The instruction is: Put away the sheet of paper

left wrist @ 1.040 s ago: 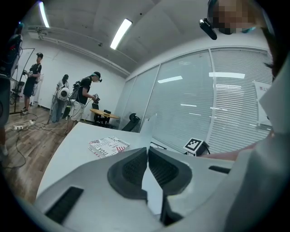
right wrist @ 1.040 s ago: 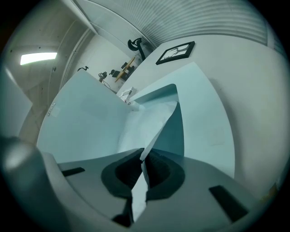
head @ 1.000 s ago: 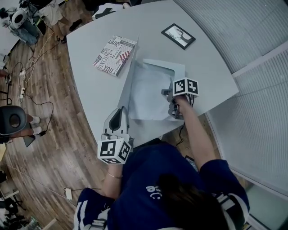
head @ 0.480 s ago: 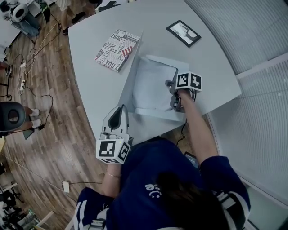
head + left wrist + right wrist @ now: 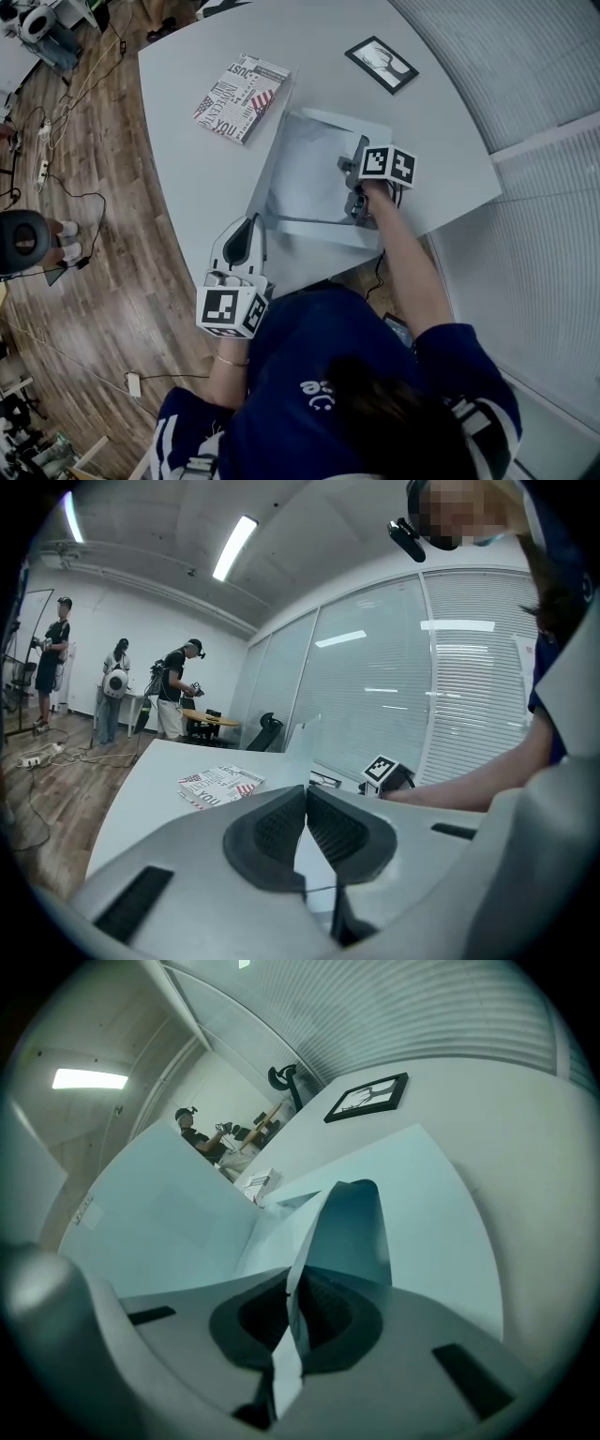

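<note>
Sheet of paper (image 5: 309, 173) lies on the open folder (image 5: 375, 129) in the middle of the grey tabletop (image 5: 197, 187). Its right edge is pinched and lifted by the right gripper (image 5: 349, 183). In the right gripper view, the fingers (image 5: 328, 1312) are closed tight on the sheet (image 5: 352, 1232), which curls up and away from between them.

The folder's cover (image 5: 267, 164) stands upright along the left side of the sheet, and shows in the right gripper view as a tall pale panel (image 5: 159, 1213). The left gripper (image 5: 251, 225) is at the near-left corner of the folder, at the foot of that raised cover. In the left gripper view its fingers (image 5: 277, 827) are pressed together with a thin pale strip between them, which looks like the cover's edge.

A magazine (image 5: 239, 97) printed with words and a flag pattern lies flat on the far left of the tabletop, just beyond the cover's far end. A black picture frame (image 5: 381, 64) lies flat at the far right, well apart from the folder.

In the left gripper view, several people stand in the room beyond the tabletop.
</note>
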`<state>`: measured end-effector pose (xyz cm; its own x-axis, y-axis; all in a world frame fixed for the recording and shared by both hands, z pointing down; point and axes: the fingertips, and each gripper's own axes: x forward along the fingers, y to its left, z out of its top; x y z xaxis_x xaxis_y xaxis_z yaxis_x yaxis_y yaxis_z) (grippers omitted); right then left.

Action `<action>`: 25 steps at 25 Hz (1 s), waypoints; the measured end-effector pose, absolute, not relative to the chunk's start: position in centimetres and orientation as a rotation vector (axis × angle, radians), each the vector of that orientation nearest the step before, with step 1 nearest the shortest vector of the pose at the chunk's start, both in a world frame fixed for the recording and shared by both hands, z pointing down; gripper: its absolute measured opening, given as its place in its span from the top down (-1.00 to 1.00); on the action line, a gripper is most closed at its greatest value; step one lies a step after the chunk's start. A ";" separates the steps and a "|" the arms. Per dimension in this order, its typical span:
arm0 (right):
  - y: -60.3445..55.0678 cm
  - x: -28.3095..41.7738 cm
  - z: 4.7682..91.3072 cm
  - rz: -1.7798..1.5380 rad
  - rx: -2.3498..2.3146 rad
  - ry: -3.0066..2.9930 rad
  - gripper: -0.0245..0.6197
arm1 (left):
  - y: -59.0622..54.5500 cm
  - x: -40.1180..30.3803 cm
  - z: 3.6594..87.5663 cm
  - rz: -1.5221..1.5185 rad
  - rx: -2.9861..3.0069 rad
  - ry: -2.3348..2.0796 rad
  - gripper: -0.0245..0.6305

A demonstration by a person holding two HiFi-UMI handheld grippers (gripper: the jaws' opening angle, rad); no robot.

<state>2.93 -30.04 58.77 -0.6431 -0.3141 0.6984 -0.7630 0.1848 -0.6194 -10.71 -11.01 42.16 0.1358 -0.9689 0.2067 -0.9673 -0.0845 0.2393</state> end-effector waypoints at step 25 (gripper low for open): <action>-28.6 5.5 56.4 0.978 1.058 -2.075 0.04 | -10.7 -11.5 42.5 -0.031 2.086 -1.886 0.89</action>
<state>5.45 -28.65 56.35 -0.4980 -0.4013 0.7687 -0.8483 0.4095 -0.3358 -11.45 -10.69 42.50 0.1245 -0.9717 0.2009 -0.9645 -0.0710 0.2543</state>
